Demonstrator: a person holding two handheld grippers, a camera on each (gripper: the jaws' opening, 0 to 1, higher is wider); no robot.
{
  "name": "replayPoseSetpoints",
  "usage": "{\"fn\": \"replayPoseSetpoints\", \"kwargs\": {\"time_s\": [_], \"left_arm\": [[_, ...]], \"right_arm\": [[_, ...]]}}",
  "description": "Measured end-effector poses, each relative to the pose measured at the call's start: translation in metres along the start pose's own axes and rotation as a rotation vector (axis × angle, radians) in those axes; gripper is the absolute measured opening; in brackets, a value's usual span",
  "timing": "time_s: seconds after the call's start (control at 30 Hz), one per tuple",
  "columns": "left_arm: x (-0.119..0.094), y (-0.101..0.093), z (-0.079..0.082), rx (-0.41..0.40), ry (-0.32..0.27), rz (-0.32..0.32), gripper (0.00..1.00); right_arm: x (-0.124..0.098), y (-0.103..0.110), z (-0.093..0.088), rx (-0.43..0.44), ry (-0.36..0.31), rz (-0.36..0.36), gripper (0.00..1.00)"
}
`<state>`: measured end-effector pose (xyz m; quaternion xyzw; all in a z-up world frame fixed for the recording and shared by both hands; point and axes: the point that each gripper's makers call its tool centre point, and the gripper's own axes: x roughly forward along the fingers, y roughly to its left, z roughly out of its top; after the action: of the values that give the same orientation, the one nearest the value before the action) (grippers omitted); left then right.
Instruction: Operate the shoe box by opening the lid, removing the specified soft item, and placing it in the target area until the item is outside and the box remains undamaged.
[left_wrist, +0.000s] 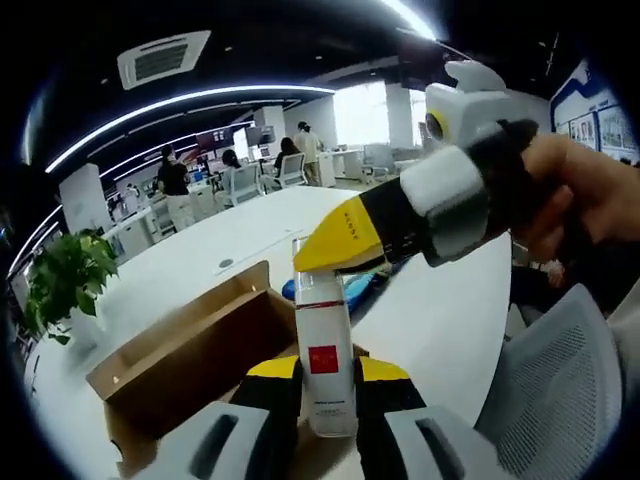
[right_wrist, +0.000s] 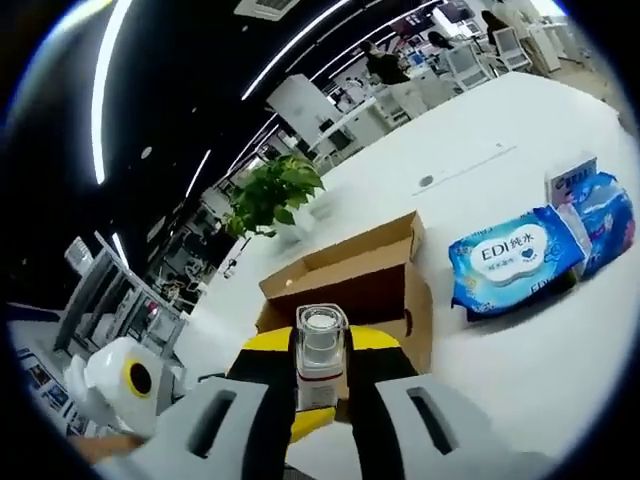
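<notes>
Left claw (left_wrist: 327, 390) closed on a white bottle (left_wrist: 324, 360), red label facing the camera, clear cap up, held upright between the yellow-tipped jaws. Seen in the left gripper view over an open cardboard box (left_wrist: 190, 350) with its lid flap tilted back on a white bench (left_wrist: 440, 310). Coming in from the right, the right claw (left_wrist: 345, 238), held in a hand (left_wrist: 570, 190), yellow jaw tip touching or just above the bottle's cap; cannot tell which. Blue packs (left_wrist: 345, 290) just behind the bottle on the bench.

Right claw (right_wrist: 320, 385) closed around the bottle's (right_wrist: 320, 355) upper part, clear cap (right_wrist: 321, 325) facing the camera between the jaws. Beyond it, the same open box (right_wrist: 350, 280), dark inside, contents not visible. To the right, apart from the box, a blue wipes pack (right_wrist: 510, 262) lying flat, with a second blue pack (right_wrist: 605, 225) and a small white-and-blue carton (right_wrist: 570, 182) beside it. Potted plant (right_wrist: 272, 195) behind the box near the bench edge. Part of the left claw (right_wrist: 125, 385) at lower left.

Bottle outside the box, gripped by both claws above the box's near edge.
</notes>
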<state>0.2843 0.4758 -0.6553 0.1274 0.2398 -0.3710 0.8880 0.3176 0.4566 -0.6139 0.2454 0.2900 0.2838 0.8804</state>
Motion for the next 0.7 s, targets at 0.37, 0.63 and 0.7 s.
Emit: {"fn": "replayPoseSetpoints", "kwargs": {"time_s": [0.37, 0.63, 0.7], "left_arm": [[-0.001, -0.004, 0.003, -0.028, -0.023, -0.096, 0.2], [-0.001, -0.008, 0.013, 0.031, -0.056, -0.138, 0.21], [-0.001, -0.009, 0.017, 0.044, -0.065, -0.148, 0.21]], "right_arm": [[-0.008, 0.013, 0.002, -0.172, 0.028, 0.09, 0.14], [-0.014, 0.018, 0.01, -0.27, 0.033, 0.162, 0.14], [-0.015, 0.019, 0.013, -0.287, 0.035, 0.184, 0.14]]}}
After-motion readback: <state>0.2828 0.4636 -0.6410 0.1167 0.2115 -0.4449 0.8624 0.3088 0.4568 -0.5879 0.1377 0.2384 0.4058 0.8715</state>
